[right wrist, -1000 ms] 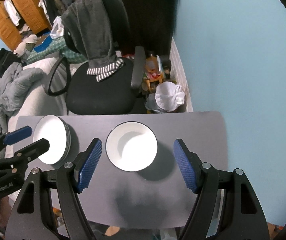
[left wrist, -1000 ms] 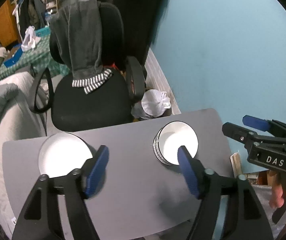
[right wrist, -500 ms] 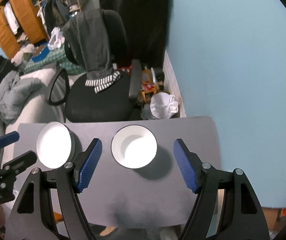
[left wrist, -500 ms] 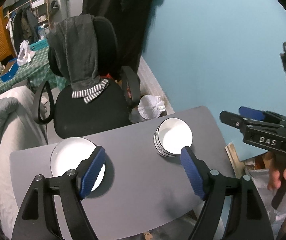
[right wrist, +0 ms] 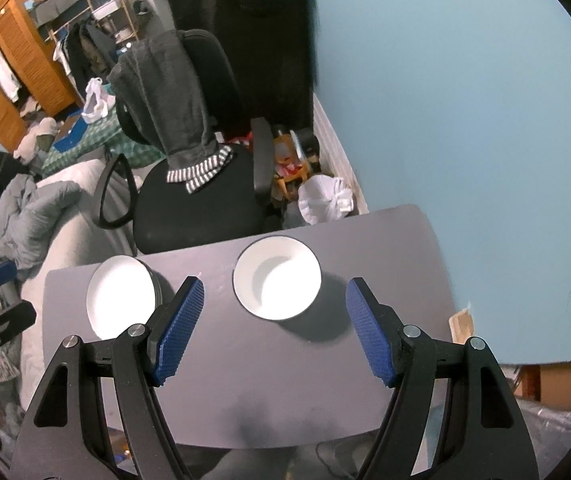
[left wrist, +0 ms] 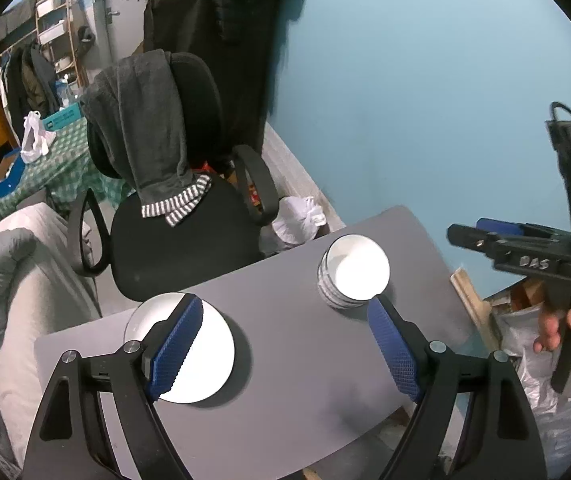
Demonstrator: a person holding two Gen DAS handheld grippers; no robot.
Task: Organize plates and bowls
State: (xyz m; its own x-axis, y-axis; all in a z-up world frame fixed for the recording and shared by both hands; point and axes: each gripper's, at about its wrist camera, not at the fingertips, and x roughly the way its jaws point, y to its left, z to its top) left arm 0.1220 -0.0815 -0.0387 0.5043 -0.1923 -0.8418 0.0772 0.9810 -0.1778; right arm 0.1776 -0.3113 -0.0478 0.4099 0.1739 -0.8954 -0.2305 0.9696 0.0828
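A stack of white plates (left wrist: 201, 356) lies on the left of a small grey table (left wrist: 293, 364); it also shows in the right wrist view (right wrist: 119, 300). A stack of white bowls (left wrist: 355, 272) stands on the right; it also shows in the right wrist view (right wrist: 276, 276). My left gripper (left wrist: 285, 344) is open and empty, high above the table between the two stacks. My right gripper (right wrist: 273, 332) is open and empty, high above the table in front of the bowls. It also shows in the left wrist view (left wrist: 481, 232), off the table's right edge.
A black office chair (left wrist: 173, 208) with a grey garment (left wrist: 141, 128) over its back stands just beyond the table. A blue wall (left wrist: 425, 100) is at the right. A bed with grey bedding (left wrist: 9, 272) is at the left. White bags (right wrist: 325, 200) lie on the floor.
Both grippers have risen and drawn back from the table, so the plates and bowls look smaller. Both stay open and empty.
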